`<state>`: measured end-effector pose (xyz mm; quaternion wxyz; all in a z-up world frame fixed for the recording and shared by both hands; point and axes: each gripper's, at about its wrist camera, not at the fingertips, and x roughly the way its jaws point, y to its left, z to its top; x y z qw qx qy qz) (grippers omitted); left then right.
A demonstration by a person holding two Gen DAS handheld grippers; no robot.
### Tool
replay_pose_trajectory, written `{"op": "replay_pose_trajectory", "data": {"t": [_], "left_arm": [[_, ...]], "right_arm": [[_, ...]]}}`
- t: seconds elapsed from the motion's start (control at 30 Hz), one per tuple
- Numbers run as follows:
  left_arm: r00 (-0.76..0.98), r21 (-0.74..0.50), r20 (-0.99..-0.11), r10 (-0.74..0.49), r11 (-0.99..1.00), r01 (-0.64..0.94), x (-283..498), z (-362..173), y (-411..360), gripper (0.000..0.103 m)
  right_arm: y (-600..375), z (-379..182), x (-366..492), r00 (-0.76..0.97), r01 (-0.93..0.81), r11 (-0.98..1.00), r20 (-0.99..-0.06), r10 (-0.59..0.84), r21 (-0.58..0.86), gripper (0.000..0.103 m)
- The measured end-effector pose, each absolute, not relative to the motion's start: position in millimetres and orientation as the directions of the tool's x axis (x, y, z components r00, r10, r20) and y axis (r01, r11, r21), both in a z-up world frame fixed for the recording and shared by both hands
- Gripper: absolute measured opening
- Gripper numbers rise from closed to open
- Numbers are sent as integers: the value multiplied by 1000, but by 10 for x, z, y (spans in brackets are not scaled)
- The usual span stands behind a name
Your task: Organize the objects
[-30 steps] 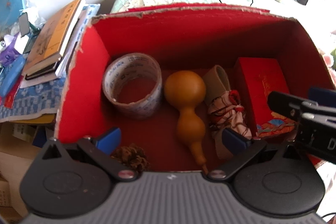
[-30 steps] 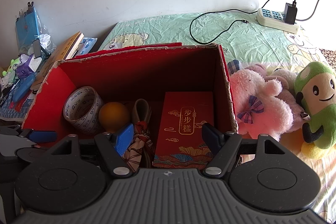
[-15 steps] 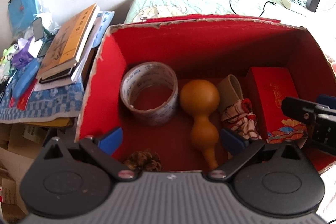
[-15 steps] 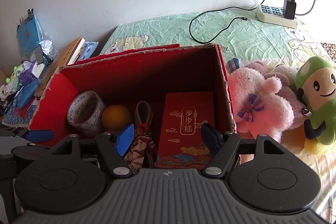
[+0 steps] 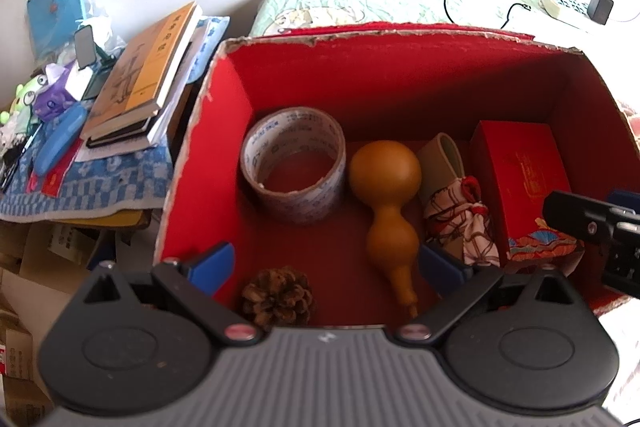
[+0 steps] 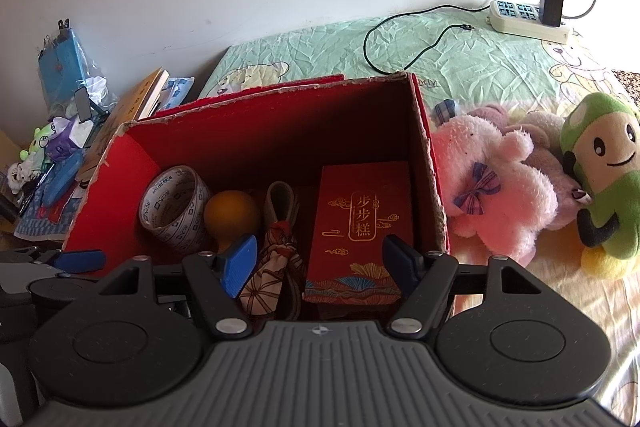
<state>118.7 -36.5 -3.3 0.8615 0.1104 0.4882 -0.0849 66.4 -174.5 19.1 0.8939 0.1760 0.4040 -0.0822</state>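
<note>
Five things sitting in red box: tape roll, gourd, cloth pouch, red gift carton, pine cone. Both grippers wide open, empty. Left gripper hovers over near wall, pine cone right below, between its fingers, so guessing that's next grab. Gourd's long axis runs toward gripper, stem end nearest. Cone looks brown, scaly, probably light. Right gripper over carton and pouch, farther from cone.
</note>
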Motion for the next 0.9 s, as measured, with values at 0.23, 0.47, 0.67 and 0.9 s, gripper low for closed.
{"op": "replay_pose_trajectory", "data": {"t": [0.23,0.47,0.67,0.9], "left_arm": [[520,112,-853,-33,963,245,1075,20,-358,99],[543,128,-839,-14,966,223,1070,102,-351,99],[590,154,-808,-2,965,214,1041,236,-364,99],[632,160,-775,-18,962,223,962,373,-398,101]], "right_arm": [[-1728,212,558,656,283,917,-754,27,279,68],[-1733,251,514,662,277,918,-749,33,285,64],[-1724,317,448,681,264,929,-733,11,259,56],[-1770,401,306,729,269,930,-684,-26,251,54]]}}
